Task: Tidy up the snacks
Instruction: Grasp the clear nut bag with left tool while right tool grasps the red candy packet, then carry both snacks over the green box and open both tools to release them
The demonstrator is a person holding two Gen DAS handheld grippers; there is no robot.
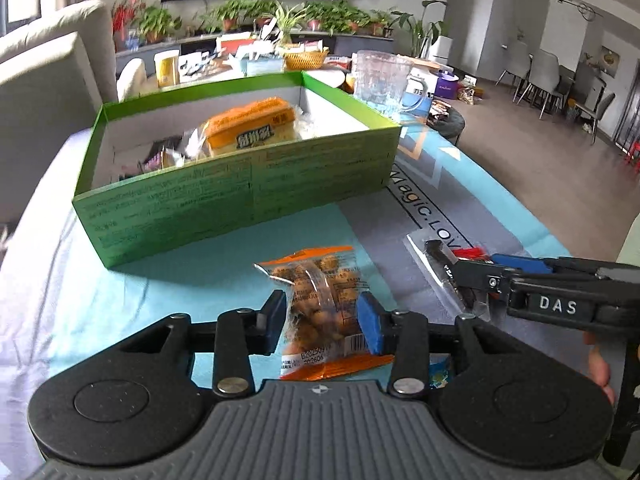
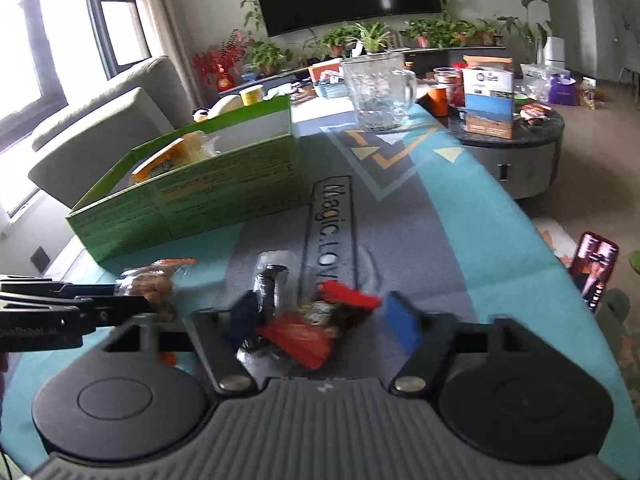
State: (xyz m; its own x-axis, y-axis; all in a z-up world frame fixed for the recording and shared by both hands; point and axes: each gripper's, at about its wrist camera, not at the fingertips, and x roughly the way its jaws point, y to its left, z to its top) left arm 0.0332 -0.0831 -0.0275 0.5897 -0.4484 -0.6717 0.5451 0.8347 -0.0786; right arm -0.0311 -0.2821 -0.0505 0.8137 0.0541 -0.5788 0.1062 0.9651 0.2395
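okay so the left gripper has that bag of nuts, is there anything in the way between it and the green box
Nothing visible blocks it. The left gripper is closed on the nut packet, and only bare mat lies between it and the green box. The box's near wall stands upright, so the packet likely must go over its rim.

"magic.love" on table mat [image 2: 400, 216], "das" on right hand-held gripper [image 1: 472, 256], "202606" on nut packet [image 1: 320, 300]

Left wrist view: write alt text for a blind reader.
The left tongs grip a clear orange-trimmed snack bag on a teal mat. Behind stands an open green box holding packaged snacks; the right tongs reach in beside.
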